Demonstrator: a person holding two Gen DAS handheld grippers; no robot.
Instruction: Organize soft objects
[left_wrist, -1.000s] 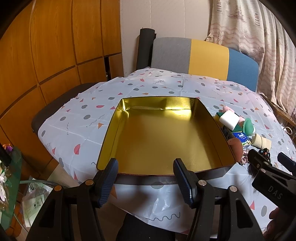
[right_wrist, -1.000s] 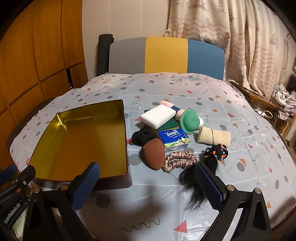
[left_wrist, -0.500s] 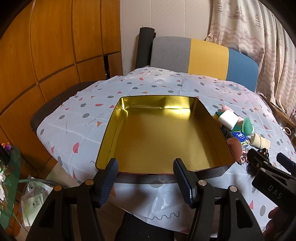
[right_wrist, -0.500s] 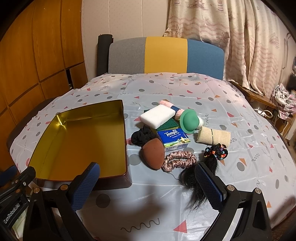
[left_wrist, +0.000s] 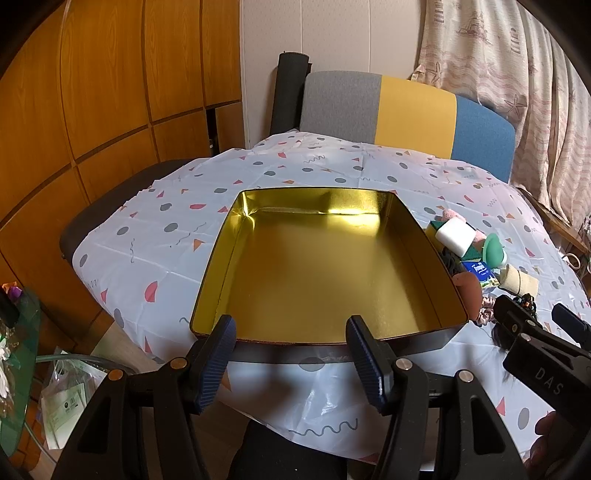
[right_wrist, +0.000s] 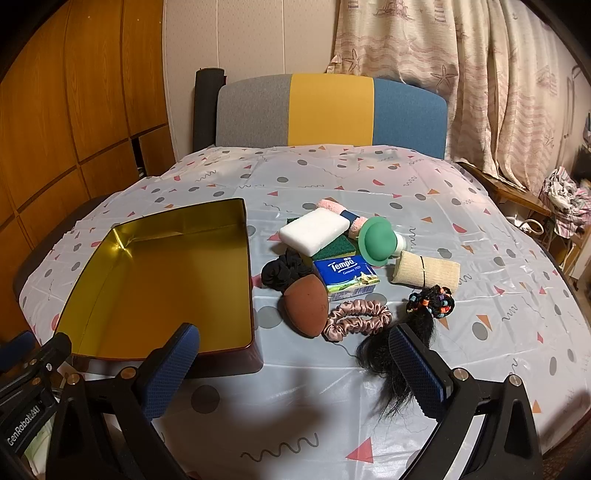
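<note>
An empty gold-lined tin box (left_wrist: 413, 236) (right_wrist: 243, 266) sits on the patterned tablecloth. To its right lies a cluster of soft things: a white sponge (right_wrist: 314, 232) on a green pad, a brown makeup sponge (right_wrist: 306, 305), a black scrunchie (right_wrist: 280, 271), a pink satin scrunchie (right_wrist: 356, 317), a Tempo tissue pack (right_wrist: 347, 275), a green puff (right_wrist: 376, 240), a beige bandage roll (right_wrist: 426, 274) and a black hairpiece (right_wrist: 399, 354). My left gripper (left_wrist: 291, 352) is open and empty at the box's near wall. My right gripper (right_wrist: 295, 369) is open and empty, near the hairpiece.
A grey, yellow and blue chair back (right_wrist: 332, 110) stands beyond the table. Wooden panels (left_wrist: 92, 92) line the left wall and curtains (right_wrist: 461, 74) hang at the right. A glass side table (left_wrist: 18, 350) with clutter is at lower left. The table edge is near me.
The left wrist view has drawn back and risen slightly, so the box looks a little farther. The right gripper and the objects have not moved.
</note>
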